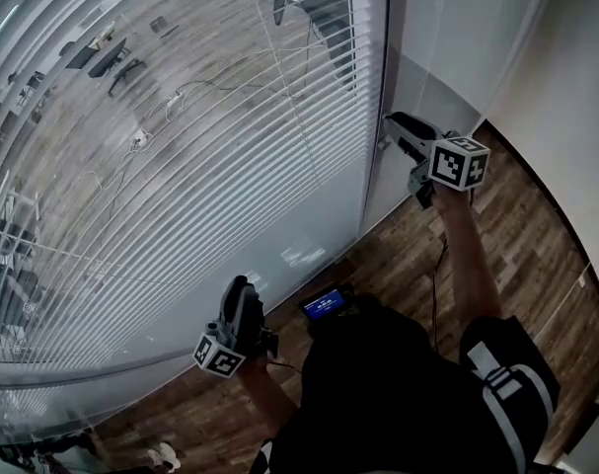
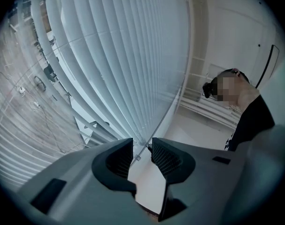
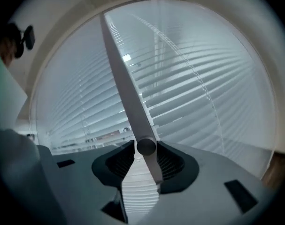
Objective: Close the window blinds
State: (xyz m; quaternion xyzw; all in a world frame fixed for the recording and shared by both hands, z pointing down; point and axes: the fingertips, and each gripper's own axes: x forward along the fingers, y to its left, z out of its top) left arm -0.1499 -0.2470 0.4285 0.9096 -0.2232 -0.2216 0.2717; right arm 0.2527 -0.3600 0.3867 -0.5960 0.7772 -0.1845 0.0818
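White slatted blinds (image 1: 181,166) cover the big window, and the room behind still shows between the slats. My right gripper (image 1: 391,121) is raised at the blinds' right edge. In the right gripper view its jaws (image 3: 146,149) are shut on the grey tilt wand (image 3: 126,88), whose round end knob sits between the pads. The slats (image 3: 194,78) run behind the wand. My left gripper (image 1: 240,286) hangs low by the bottom of the blinds. In the left gripper view it (image 2: 142,146) is open, with nothing pressed between the pads and the slats (image 2: 119,55) beyond.
A white wall panel and window frame (image 1: 427,57) stand right of the blinds. Wooden floor (image 1: 516,225) lies below. A small device with a blue screen (image 1: 326,304) sits at the person's waist. The person's torso fills the lower middle of the head view.
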